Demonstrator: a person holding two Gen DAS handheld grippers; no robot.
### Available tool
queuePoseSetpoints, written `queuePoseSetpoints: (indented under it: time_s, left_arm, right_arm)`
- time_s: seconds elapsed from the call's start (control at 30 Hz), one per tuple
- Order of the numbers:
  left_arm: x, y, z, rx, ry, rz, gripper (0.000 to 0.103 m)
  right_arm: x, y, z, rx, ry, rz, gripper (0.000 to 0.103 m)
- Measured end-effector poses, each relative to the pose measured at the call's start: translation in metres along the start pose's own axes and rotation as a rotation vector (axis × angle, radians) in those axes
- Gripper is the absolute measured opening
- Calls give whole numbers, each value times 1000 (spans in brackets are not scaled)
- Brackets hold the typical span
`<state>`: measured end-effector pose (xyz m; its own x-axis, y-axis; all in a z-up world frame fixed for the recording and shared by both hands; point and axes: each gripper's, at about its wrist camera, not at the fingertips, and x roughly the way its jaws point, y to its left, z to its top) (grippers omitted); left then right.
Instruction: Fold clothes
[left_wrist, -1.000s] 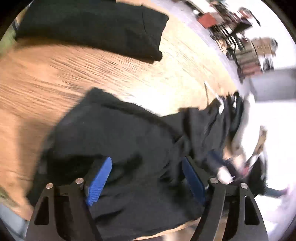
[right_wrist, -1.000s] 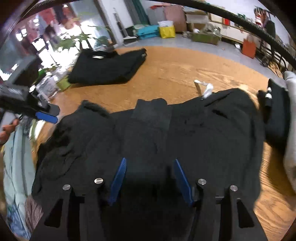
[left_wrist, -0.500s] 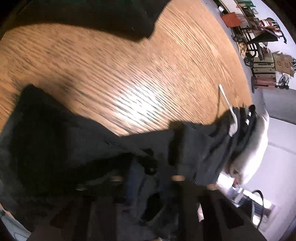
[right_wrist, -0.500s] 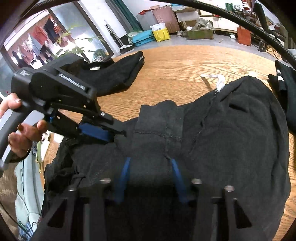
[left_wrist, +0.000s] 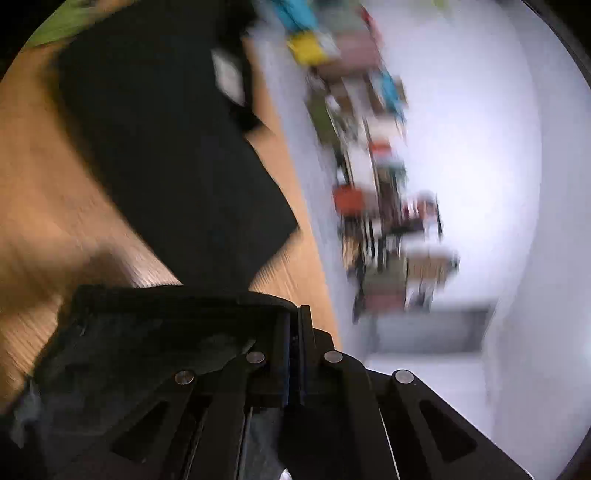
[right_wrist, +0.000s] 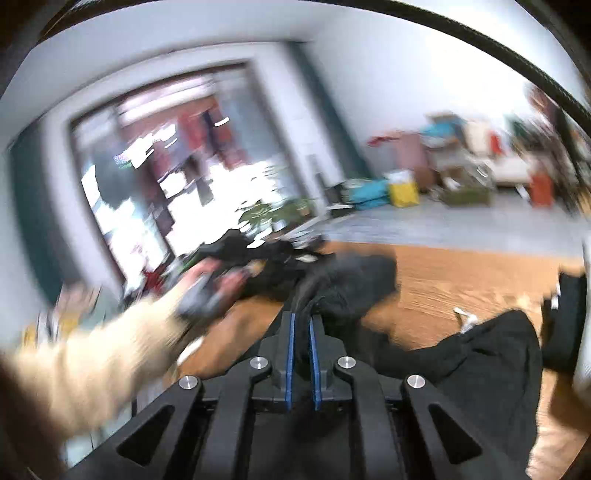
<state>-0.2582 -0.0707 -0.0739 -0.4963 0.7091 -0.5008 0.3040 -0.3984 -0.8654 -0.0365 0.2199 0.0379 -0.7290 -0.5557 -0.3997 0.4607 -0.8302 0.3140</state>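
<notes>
Pinched between the closed jaws of the left gripper (left_wrist: 295, 321) and the right gripper (right_wrist: 301, 321), a black garment (right_wrist: 480, 354) is held raised above the wooden table (right_wrist: 461, 273), its lower part draped on it.

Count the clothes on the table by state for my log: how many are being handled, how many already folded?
Being handled: 1, the black garment pinched by both the left gripper and the right gripper.
Already folded: 1, the folded black garment on the wooden table.
Total: 2.
</notes>
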Motion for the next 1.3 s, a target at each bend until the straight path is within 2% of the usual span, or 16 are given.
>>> queuePoseSetpoints:
  time_s: [0.07, 0.13, 0.2, 0.27, 0.4, 0.5, 0.6, 0.73, 0.8, 0.83, 0.9, 0.97, 1.03, 1.1, 1.2, 1.3]
  left_arm:
    - [-9, 29, 11, -70, -46, 121, 9]
    - [-10, 52, 13, -116, -2, 188, 50]
    - [-19, 65, 13, -117, 49, 167, 62]
    - [-33, 65, 12, -63, 59, 183, 63]
    - [-65, 43, -1, 164, 102, 339, 63]
    - [-80, 30, -44, 385, 218, 505, 63]
    - [-101, 46, -106, 503, 274, 629, 64]
    - [-150, 58, -165, 560, 32, 600, 64]
    - [-176, 64, -190, 648, -193, 638, 64]
    - [-179, 66, -199, 698, -223, 656, 64]
    - [-182, 66, -219, 805, -246, 699, 64]
    - [-179, 74, -232, 858, -243, 737, 64]
    - [-179, 80, -237, 850, -237, 734, 64]
    - [-180, 86, -242, 842, -232, 730, 64]
    - [-180, 96, -249, 830, -223, 724, 64]
    - [-183, 103, -253, 816, -210, 696, 64]
  right_arm:
    - [8, 16, -29, -9, 150, 57, 12]
    - [22, 18, -65, 36, 309, 68, 40]
    - [32, 13, -105, 94, 438, 33, 43]
    - [35, 0, -129, 178, 510, -7, 44]
    - [34, -18, -122, 244, 445, -41, 47]
    - [51, -21, -107, 230, 408, -31, 51]
    - [86, -14, -94, 224, 428, -17, 54]
    - [128, 12, -81, 244, 408, 61, 55]
    - [150, 31, -75, 220, 411, 24, 55]
    - [155, 39, -74, 178, 426, -9, 55]
    - [165, 61, -77, 45, 466, -63, 56]
    - [165, 72, -83, 8, 487, 1, 56]
    - [168, 75, -94, 28, 522, 43, 59]
    - [179, 76, -109, -1, 582, -26, 57]
    - [178, 81, -115, -67, 569, -85, 46]
    - [172, 75, -112, 12, 573, -28, 24]
